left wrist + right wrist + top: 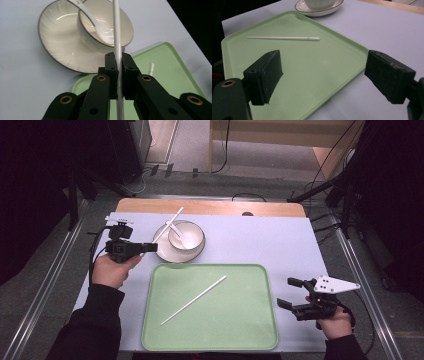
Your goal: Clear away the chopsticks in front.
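While left gripper [119, 75] pinches slim white chopstick [117, 37] over glossy ribbed bowl [106, 20], right gripper [322, 75] gapes empty.

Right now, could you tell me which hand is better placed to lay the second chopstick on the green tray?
Left, probably. The left hand-held gripper is shut on the lifted chopstick beside the bowl, close to the tray. The right hand-held gripper is open and holds nothing, right of the tray.
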`<control>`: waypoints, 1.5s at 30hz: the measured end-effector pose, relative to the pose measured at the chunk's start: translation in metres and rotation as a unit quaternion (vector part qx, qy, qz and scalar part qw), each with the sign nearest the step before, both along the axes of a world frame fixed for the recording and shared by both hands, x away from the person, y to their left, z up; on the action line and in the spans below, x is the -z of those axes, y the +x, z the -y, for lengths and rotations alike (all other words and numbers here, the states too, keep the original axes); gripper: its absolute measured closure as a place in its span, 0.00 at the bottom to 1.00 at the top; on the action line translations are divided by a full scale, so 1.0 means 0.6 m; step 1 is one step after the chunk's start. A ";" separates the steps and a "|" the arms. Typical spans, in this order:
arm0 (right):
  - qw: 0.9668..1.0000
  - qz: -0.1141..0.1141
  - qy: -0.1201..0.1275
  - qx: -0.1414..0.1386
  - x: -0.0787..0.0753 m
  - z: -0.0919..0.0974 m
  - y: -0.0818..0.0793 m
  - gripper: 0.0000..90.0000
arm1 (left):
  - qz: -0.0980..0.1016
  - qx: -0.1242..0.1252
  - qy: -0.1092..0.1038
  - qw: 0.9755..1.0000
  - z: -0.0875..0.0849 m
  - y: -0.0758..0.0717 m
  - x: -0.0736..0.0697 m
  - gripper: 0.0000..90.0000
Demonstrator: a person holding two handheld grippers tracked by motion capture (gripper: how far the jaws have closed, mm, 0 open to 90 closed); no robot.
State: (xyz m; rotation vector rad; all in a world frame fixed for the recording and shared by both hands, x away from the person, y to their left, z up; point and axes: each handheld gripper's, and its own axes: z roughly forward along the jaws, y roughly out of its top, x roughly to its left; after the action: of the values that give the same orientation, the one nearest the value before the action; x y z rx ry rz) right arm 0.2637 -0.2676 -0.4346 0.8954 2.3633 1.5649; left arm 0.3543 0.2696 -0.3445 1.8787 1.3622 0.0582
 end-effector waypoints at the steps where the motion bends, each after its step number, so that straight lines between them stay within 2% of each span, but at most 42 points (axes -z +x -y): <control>1: 1.000 0.000 -0.001 -0.001 0.000 -0.001 0.001 0.17 | 0.005 0.004 0.002 1.000 0.004 -0.005 -0.002 0.96; 5: 1.000 -0.001 -0.001 -0.002 0.000 -0.002 0.002 0.17 | 0.008 0.026 0.009 1.000 0.024 -0.030 -0.003 0.96; 9: 1.000 -0.001 0.000 -0.001 0.000 -0.001 0.002 0.17 | 0.003 0.047 0.009 0.999 0.036 -0.056 0.008 0.96; 13: 1.000 0.001 0.000 -0.004 0.000 -0.002 0.001 0.17 | 0.007 0.062 0.010 0.998 0.044 -0.084 0.016 0.96; 19: 1.000 -0.001 -0.003 -0.007 0.001 -0.003 0.001 0.17 | -0.007 0.088 0.014 0.996 0.060 -0.113 0.045 0.96; 21: 1.000 -0.002 -0.004 -0.008 0.001 -0.005 0.002 0.17 | -0.011 0.094 0.016 0.995 0.063 -0.117 0.053 0.96; 23: 1.000 -0.001 -0.004 -0.008 0.000 -0.005 0.002 0.17 | -0.011 0.098 0.007 0.995 0.064 -0.121 0.059 0.96; 25: 1.000 0.000 -0.003 -0.009 0.000 -0.005 0.002 0.17 | -0.022 0.112 -0.011 0.993 0.065 -0.123 0.073 0.96; 28: 1.000 0.000 -0.003 -0.009 0.000 -0.005 0.003 0.17 | -0.037 0.119 -0.012 0.992 0.071 -0.124 0.091 0.96; 33: 1.000 0.000 -0.003 -0.011 0.000 -0.007 0.003 0.17 | -0.037 0.123 0.020 0.991 0.080 -0.127 0.109 0.96; 35: 1.000 -0.001 -0.002 -0.012 0.000 -0.007 0.003 0.17 | -0.041 0.137 0.026 0.989 0.085 -0.127 0.116 0.96; 36: 1.000 0.000 -0.002 -0.012 0.000 -0.007 0.004 0.17 | -0.046 0.152 0.031 0.987 0.088 -0.127 0.123 0.96; 37: 1.000 0.001 -0.003 -0.012 0.000 -0.007 0.004 0.17 | -0.048 0.156 0.041 0.986 0.091 -0.127 0.127 0.96; 43: 1.000 0.001 -0.003 -0.012 0.000 -0.008 0.004 0.17 | -0.070 0.152 0.061 0.984 0.096 -0.120 0.150 0.95; 45: 1.000 0.002 -0.004 -0.012 0.000 -0.008 0.005 0.17 | -0.072 0.151 0.065 0.984 0.097 -0.118 0.156 0.95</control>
State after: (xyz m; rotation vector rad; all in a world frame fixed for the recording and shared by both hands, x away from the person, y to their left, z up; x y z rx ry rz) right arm 0.2664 -0.2627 -0.4344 0.8654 2.3844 1.5618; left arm 0.2834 0.2112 -0.4381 2.2168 1.1760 -0.1478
